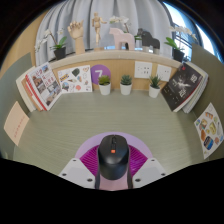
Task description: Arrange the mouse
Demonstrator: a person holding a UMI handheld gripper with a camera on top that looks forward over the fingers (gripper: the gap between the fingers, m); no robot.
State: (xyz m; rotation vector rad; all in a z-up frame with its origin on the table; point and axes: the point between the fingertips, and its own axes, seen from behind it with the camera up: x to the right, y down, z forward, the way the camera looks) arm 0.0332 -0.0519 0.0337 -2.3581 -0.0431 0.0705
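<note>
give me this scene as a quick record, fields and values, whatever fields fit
gripper: fingers at either side of the mouse, pads against its sides; appears shut on it
mouse: black, orange scroll wheel, between the fingers
surface: pale desk, bare patch ahead of the mouse
beyond the fingers: three small potted plants in white pots in a row along the back wall
walls: booklets and printed cards leaning at both sides
shelf above: wooden figurines, another plant
task state: mouse not yet set down, as far as can be seen
</note>
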